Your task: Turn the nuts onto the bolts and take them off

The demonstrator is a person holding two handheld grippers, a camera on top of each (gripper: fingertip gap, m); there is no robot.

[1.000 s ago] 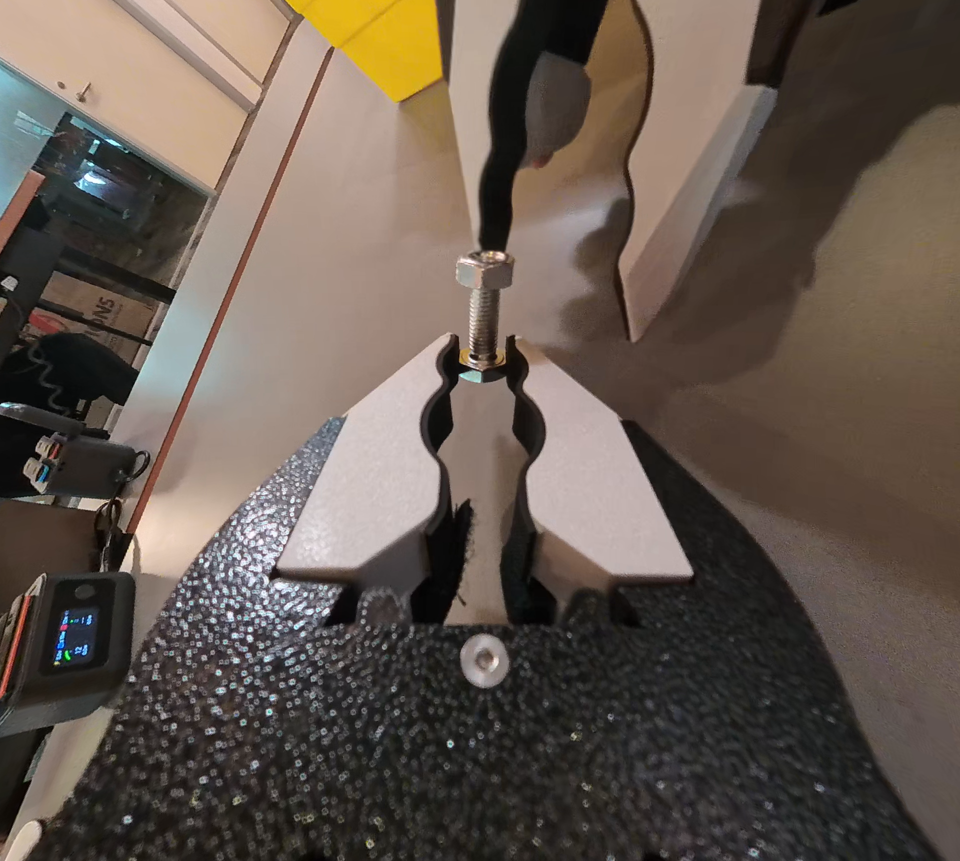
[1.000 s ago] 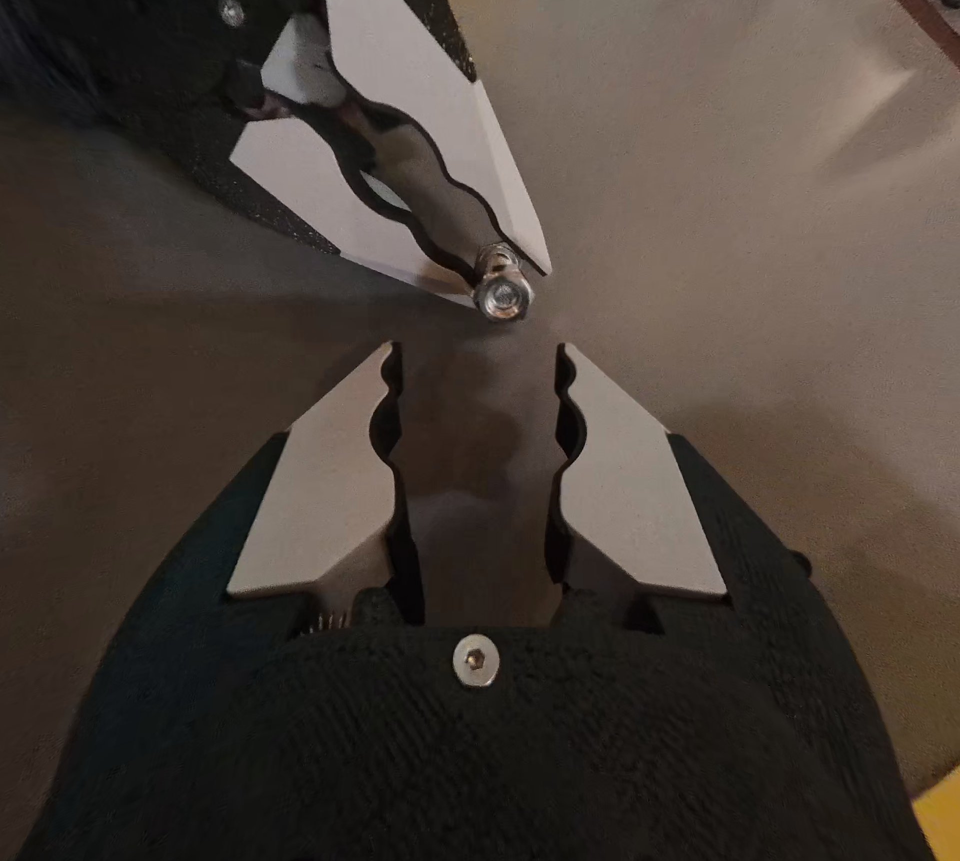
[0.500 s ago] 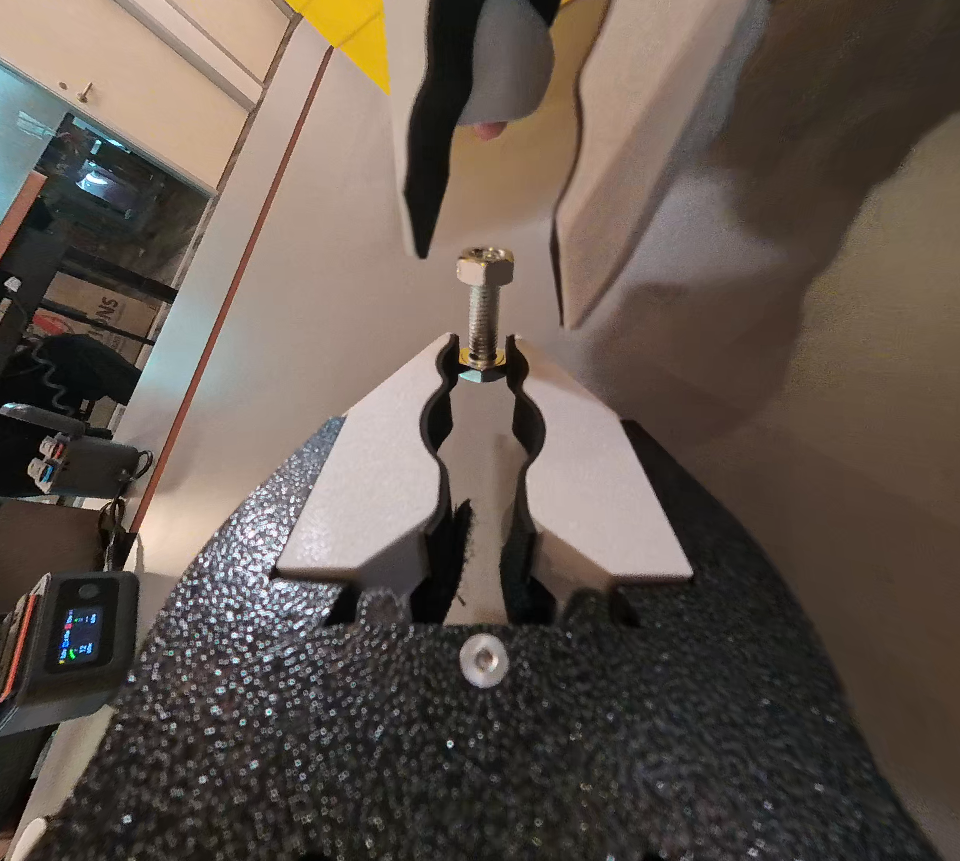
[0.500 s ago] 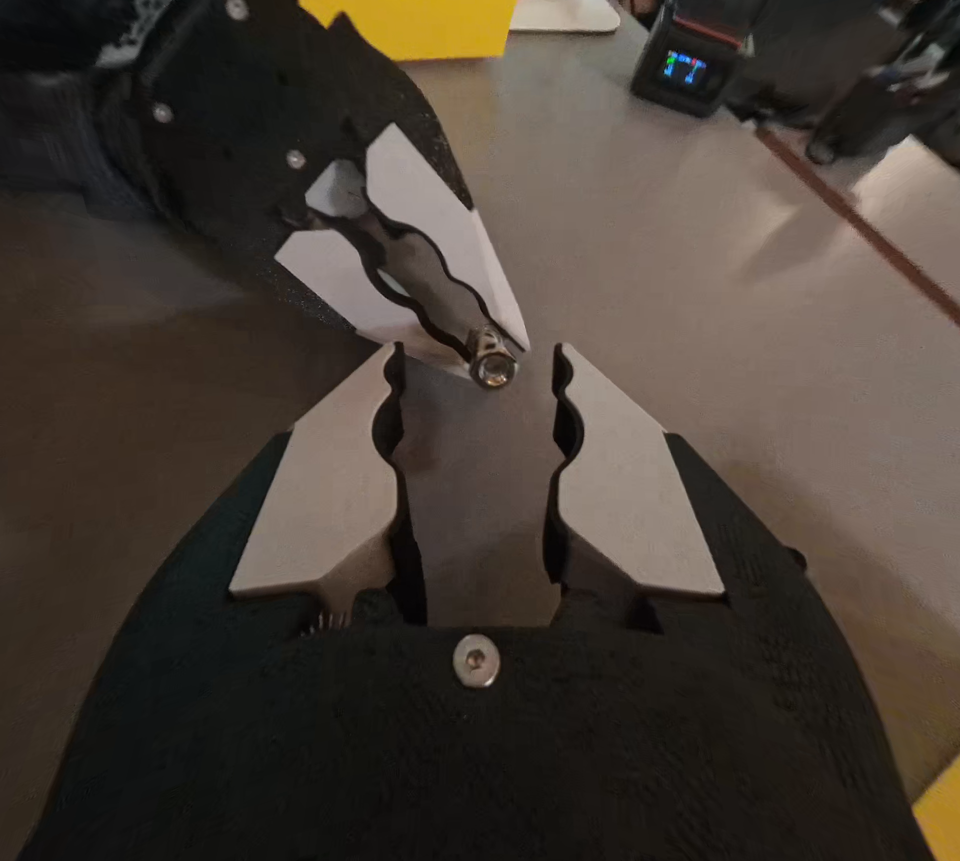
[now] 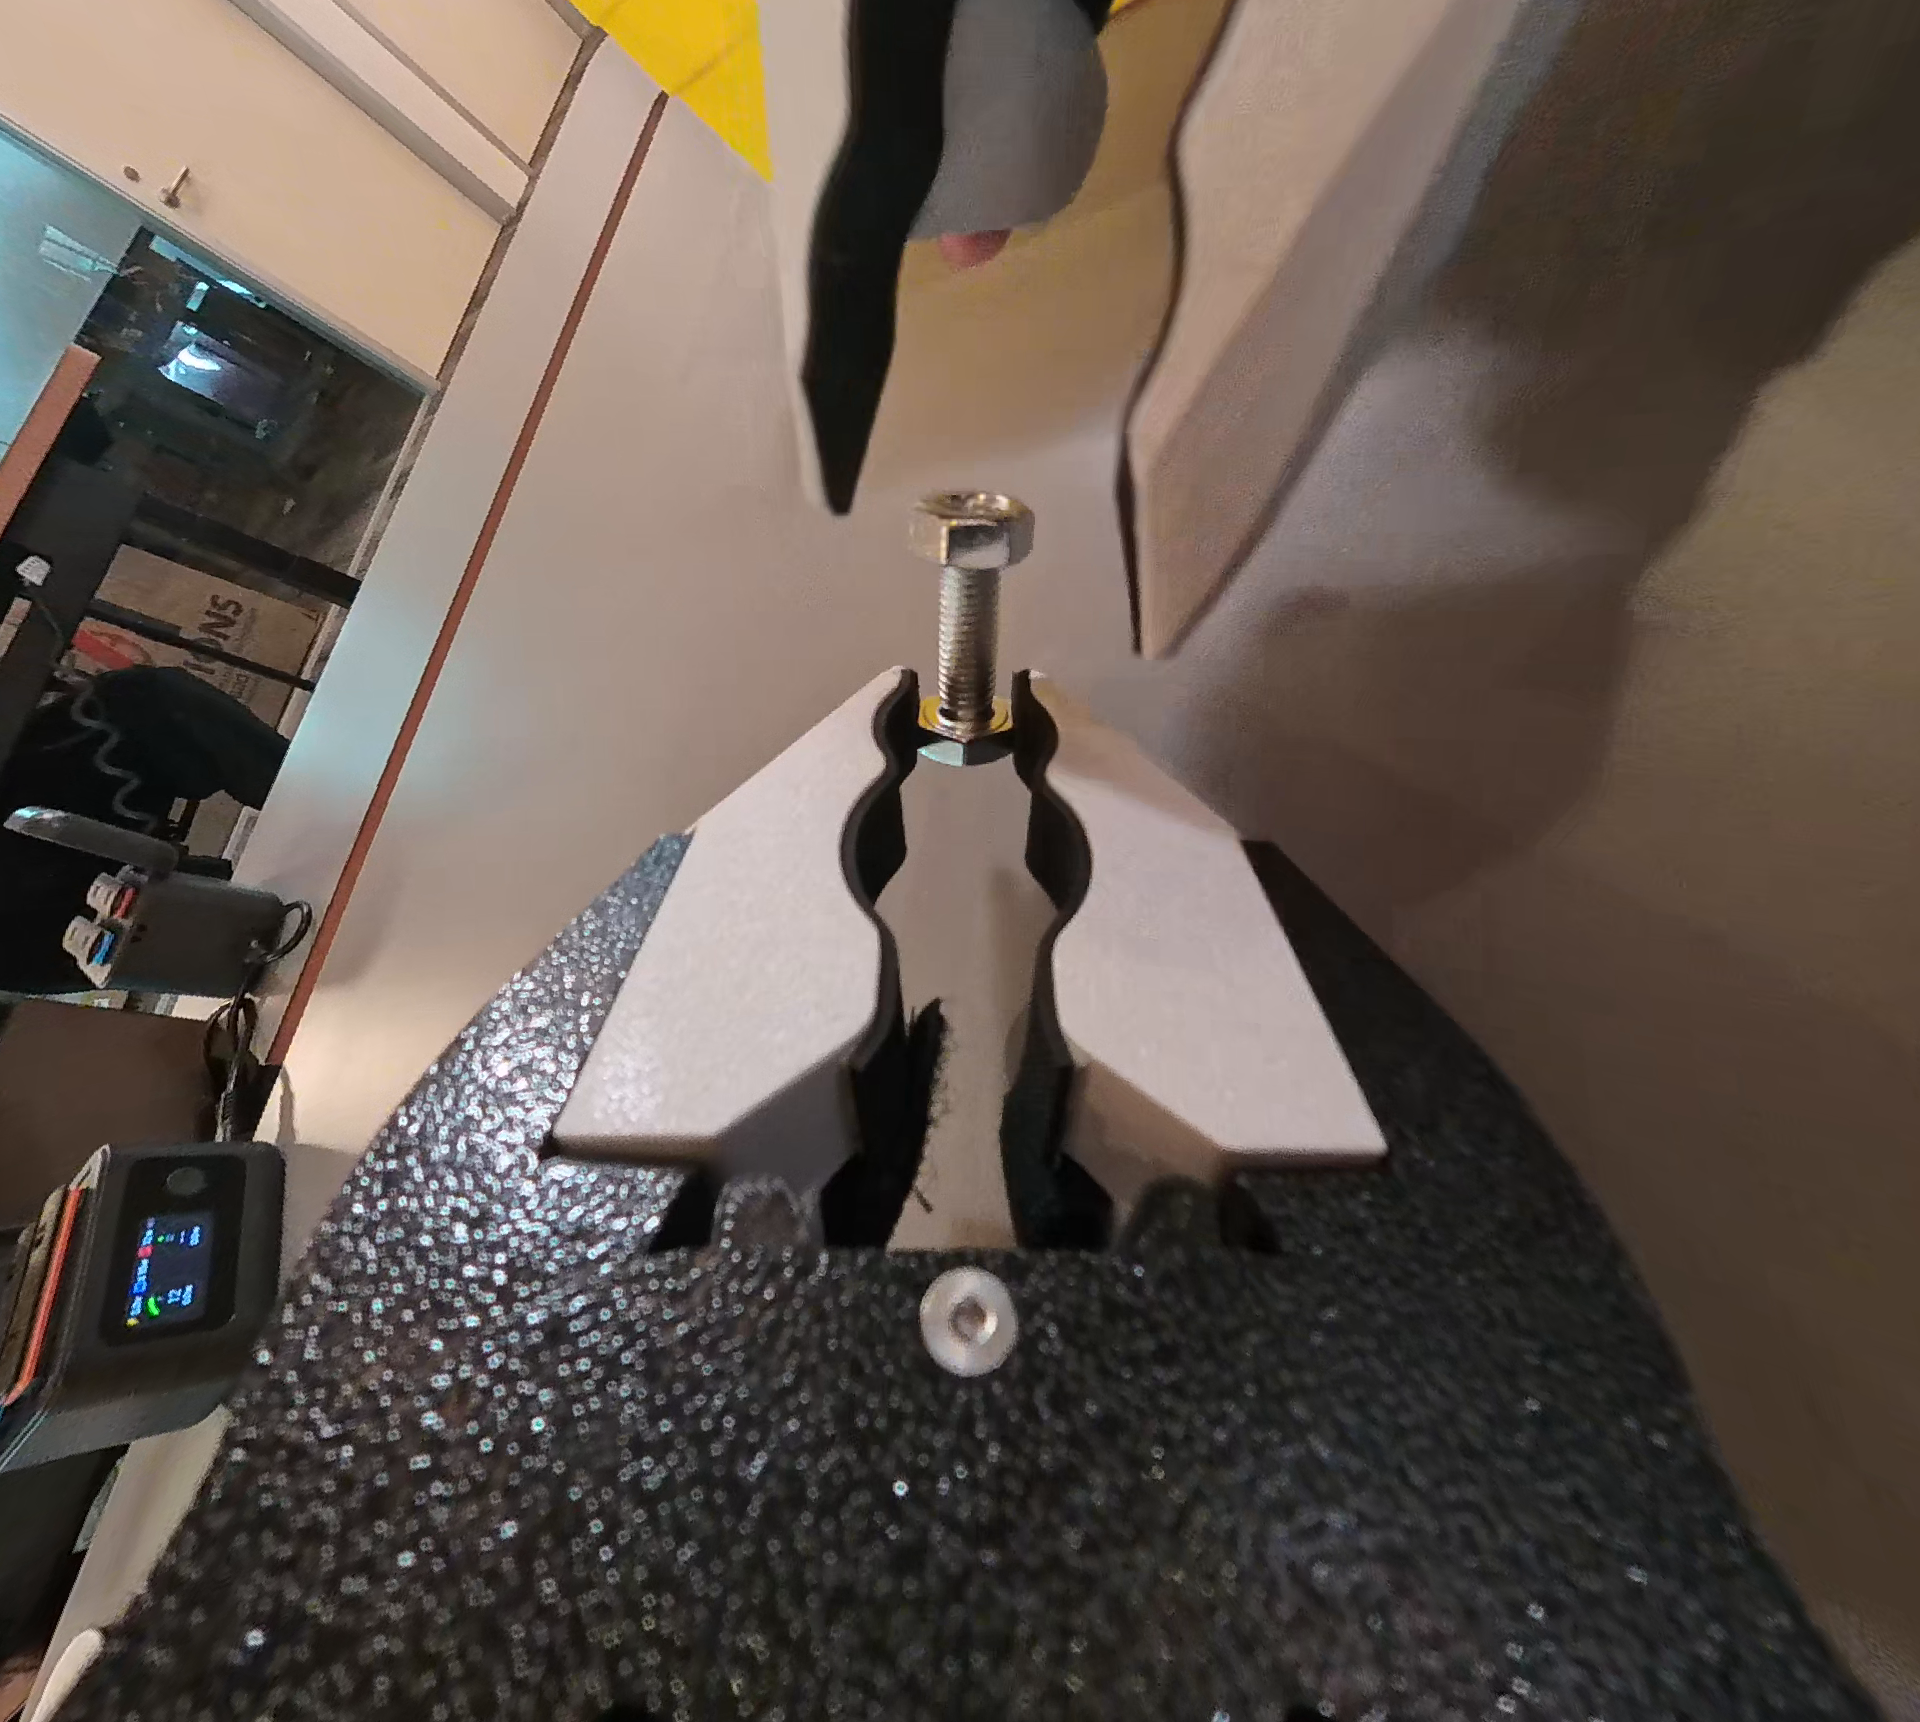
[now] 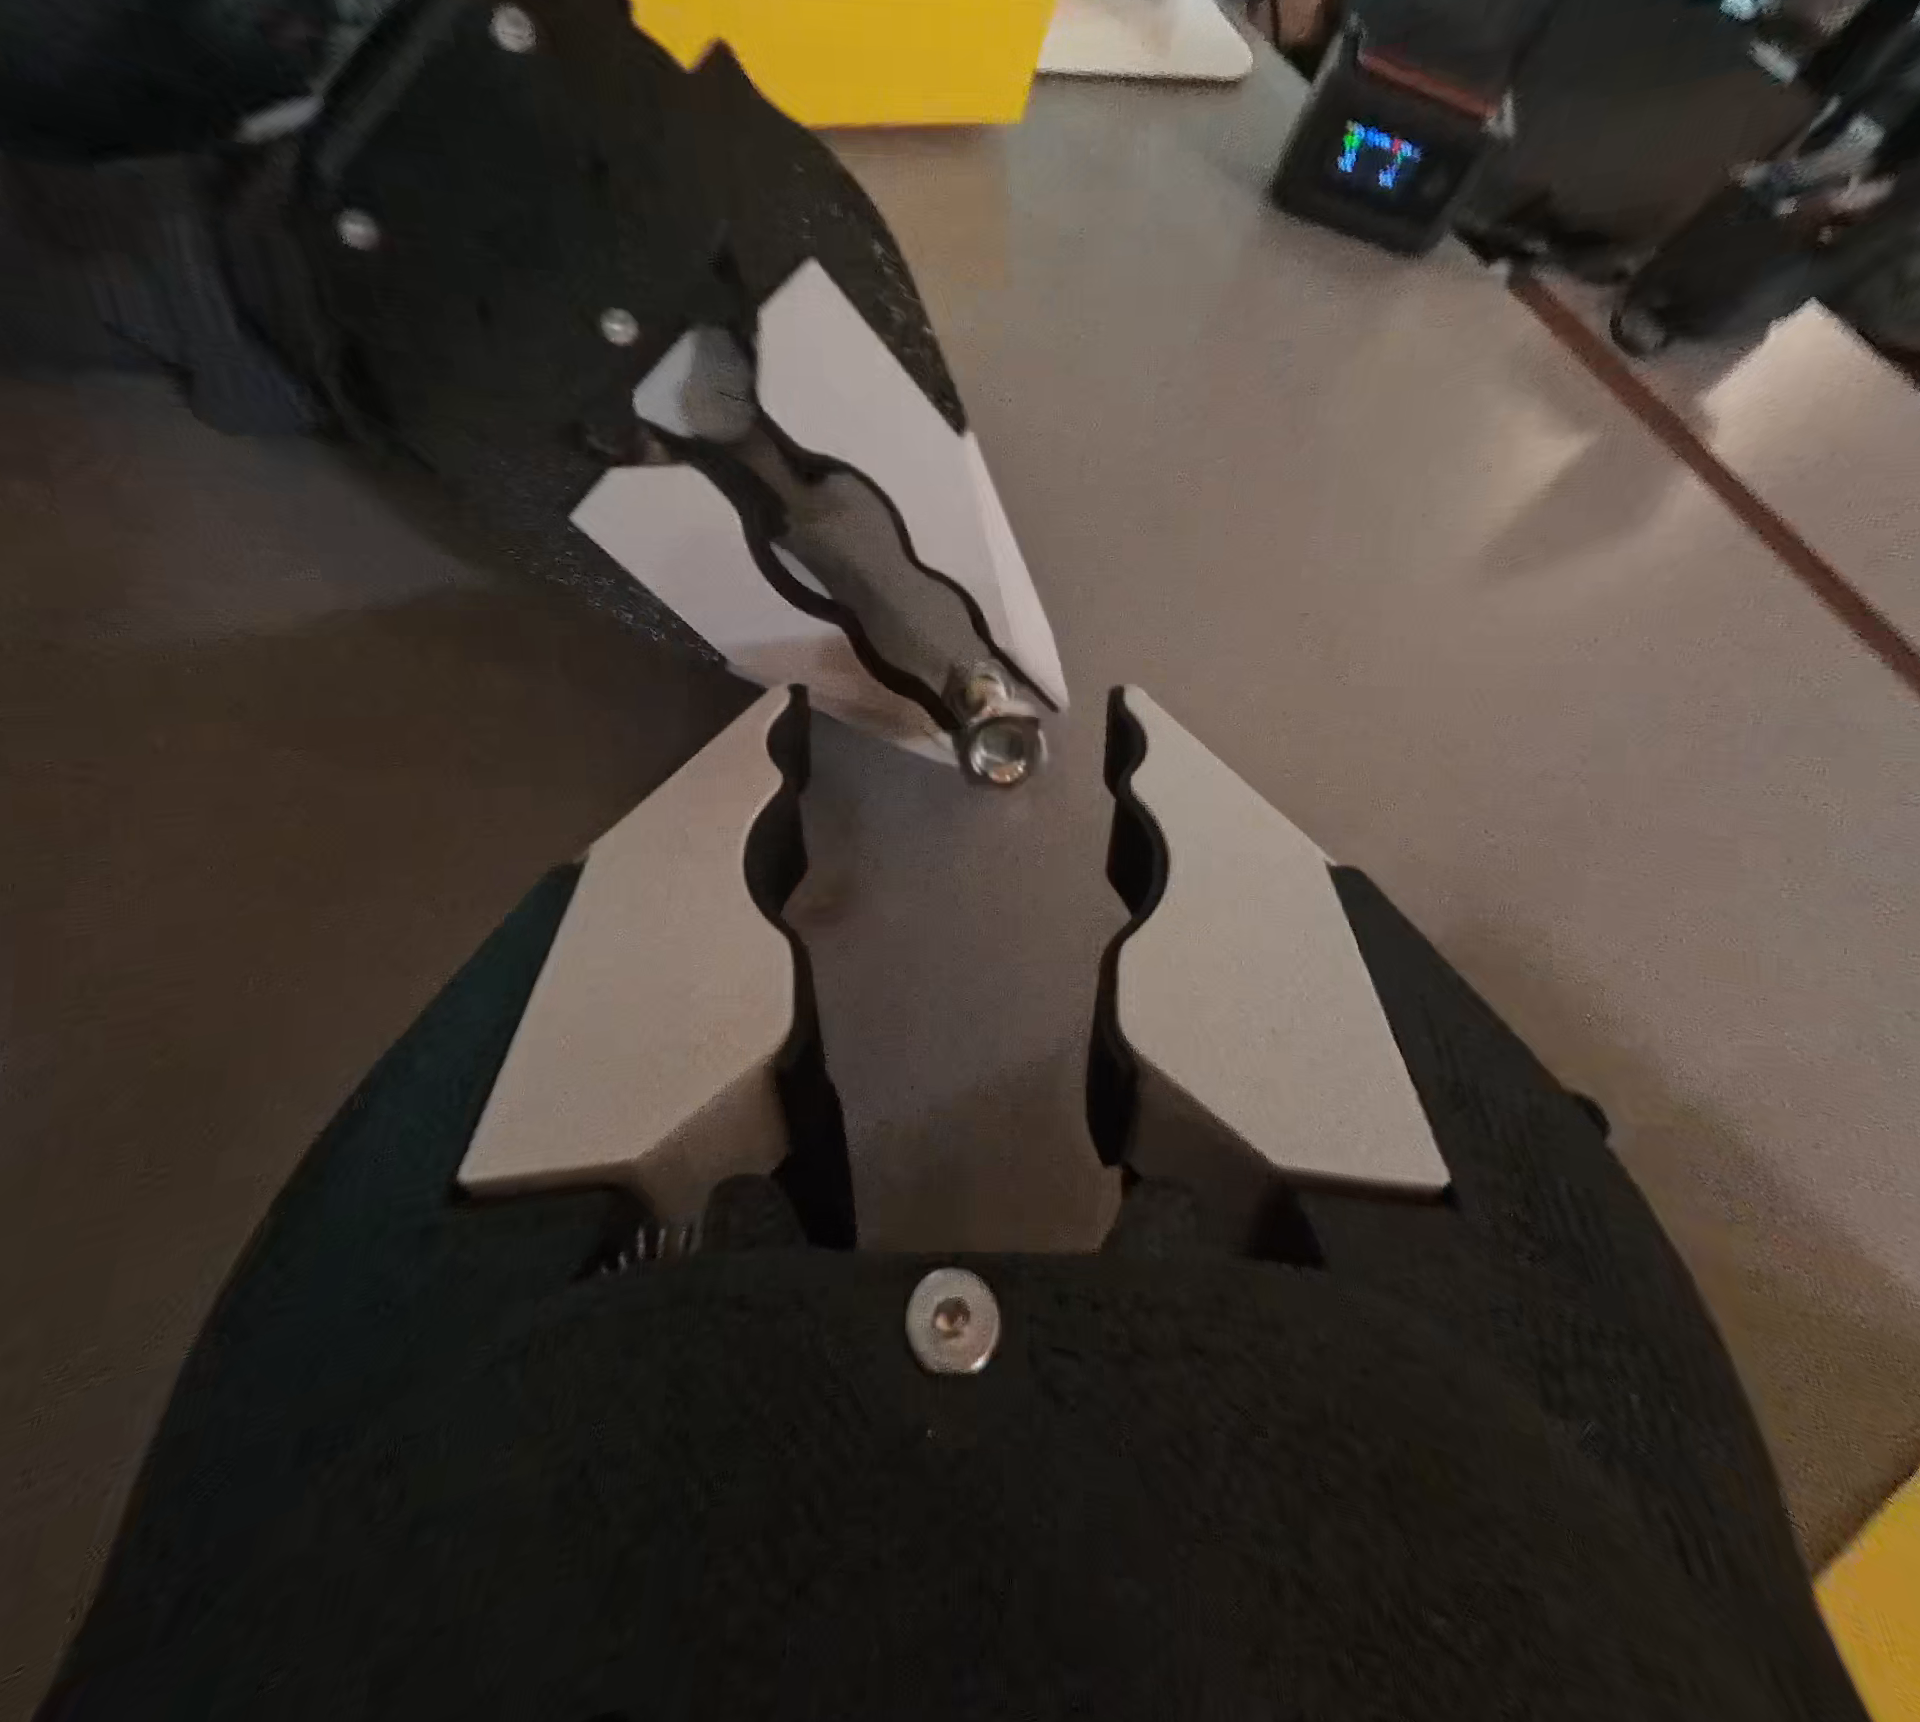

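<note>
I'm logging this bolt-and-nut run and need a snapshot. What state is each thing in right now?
left gripper: shut on the bolt's head end, holding it out along its fingers.
bolt: clamped at its head, threaded shank bare up to the nut.
nut: sitting on the far end of the bolt, ungripped.
right gripper: open, fingertips either side of the nut, not touching.
small device: screen lit.

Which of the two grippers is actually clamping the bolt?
The left gripper: its jaws pinch the bolt at the head. The right gripper is open around the nut.
</note>
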